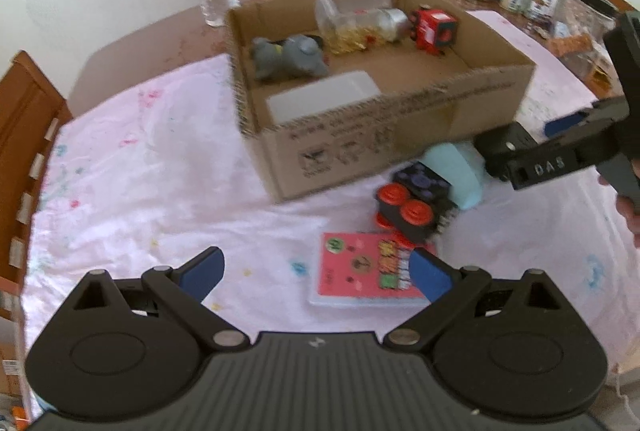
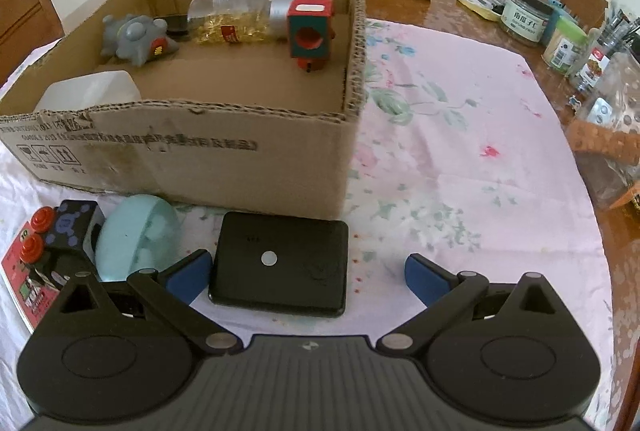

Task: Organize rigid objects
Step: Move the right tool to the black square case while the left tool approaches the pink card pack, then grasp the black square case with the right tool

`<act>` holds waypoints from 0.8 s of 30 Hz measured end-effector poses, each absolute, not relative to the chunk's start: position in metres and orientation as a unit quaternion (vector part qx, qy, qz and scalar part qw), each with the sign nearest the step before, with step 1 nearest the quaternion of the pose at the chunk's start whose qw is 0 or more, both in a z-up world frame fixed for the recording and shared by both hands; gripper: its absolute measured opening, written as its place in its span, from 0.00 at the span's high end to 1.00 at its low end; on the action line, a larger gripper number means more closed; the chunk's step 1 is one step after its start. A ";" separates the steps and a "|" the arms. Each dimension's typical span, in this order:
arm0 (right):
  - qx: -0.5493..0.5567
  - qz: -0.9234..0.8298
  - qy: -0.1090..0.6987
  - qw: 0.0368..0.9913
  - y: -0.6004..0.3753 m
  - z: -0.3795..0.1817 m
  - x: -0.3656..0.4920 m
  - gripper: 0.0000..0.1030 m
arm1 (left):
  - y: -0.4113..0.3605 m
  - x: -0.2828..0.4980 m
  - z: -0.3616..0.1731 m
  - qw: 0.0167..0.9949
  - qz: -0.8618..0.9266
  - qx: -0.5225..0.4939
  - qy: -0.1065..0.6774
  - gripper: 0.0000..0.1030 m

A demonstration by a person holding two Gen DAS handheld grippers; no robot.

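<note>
Sitting on the pink tablecloth (image 2: 440, 135), the cardboard box (image 2: 192, 151) is already holding a grey toy (image 2: 134, 39), jars and a red block (image 2: 310, 31). Just in front of its near wall, the flat black case (image 2: 280, 263) is lying between the spread fingers of the right gripper (image 2: 308, 271), which is gripping nothing. The left gripper (image 1: 316, 271) is hovering released above the pink card (image 1: 360, 275). Closing off-centre is likely to be risky: the left finger could be nudging the mint-green bowl (image 2: 136, 239) instead.

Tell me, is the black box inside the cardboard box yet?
No. The black box lies on the tablecloth outside the cardboard box.
</note>
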State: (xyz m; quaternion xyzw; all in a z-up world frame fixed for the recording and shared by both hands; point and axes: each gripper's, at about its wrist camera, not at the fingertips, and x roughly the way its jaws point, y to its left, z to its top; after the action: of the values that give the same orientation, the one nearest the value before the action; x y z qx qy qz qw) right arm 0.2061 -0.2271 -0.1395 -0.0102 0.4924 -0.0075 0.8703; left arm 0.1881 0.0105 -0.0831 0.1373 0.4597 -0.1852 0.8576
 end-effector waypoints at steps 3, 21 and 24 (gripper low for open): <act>-0.015 0.002 0.487 0.873 -0.230 -0.140 0.203 0.00 | 0.005 0.186 -0.092 0.848 -0.201 0.131 0.472 0.04; -0.022 0.014 0.470 0.882 -0.232 -0.142 0.195 0.00 | -0.015 0.198 -0.122 0.836 -0.196 0.114 0.499 0.00; -0.023 0.016 0.469 0.883 -0.232 -0.142 0.195 0.00 | -0.017 0.199 -0.122 0.839 -0.192 0.109 0.497 0.03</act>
State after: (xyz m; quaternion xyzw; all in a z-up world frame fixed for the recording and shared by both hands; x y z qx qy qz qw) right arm 0.1953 -0.2322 -0.1423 -0.0228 0.4694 0.0158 0.8825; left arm 0.1992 -0.0169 -0.1217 0.1088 0.4975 -0.1924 0.8388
